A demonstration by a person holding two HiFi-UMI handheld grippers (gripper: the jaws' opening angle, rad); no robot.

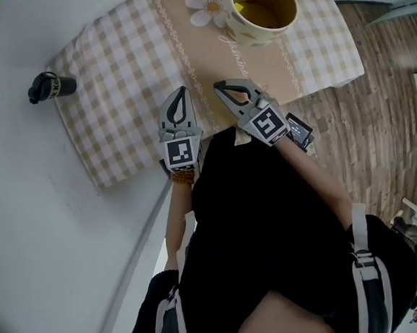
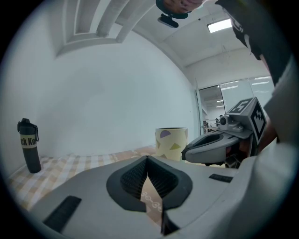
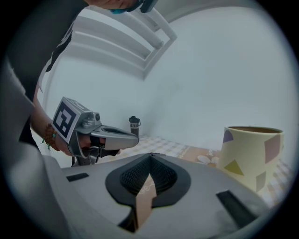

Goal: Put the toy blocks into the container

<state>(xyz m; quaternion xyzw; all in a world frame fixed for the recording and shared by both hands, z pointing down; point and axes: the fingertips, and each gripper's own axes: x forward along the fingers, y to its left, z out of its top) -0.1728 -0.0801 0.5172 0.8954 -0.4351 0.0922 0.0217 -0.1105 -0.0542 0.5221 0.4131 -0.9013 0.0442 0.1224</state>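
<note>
The yellow container (image 1: 263, 6) with coloured shapes stands at the far end of the table on a tan runner; in the left gripper view the container (image 2: 171, 142) is straight ahead, in the right gripper view the container (image 3: 252, 156) is at the right. No loose toy block shows on the cloth. My left gripper (image 1: 180, 91) and right gripper (image 1: 218, 86) hover side by side over the near end of the table, tips pointing at the container. Both stand shut with nothing between the pads, as the left gripper (image 2: 147, 158) and right gripper (image 3: 150, 155) show in their own views.
A checked cloth (image 1: 118, 83) covers the table, with a daisy print (image 1: 207, 6) on the runner. A black bottle (image 1: 51, 87) lies off the cloth's left edge, near the white wall. Wooden floor (image 1: 365, 134) lies to the right.
</note>
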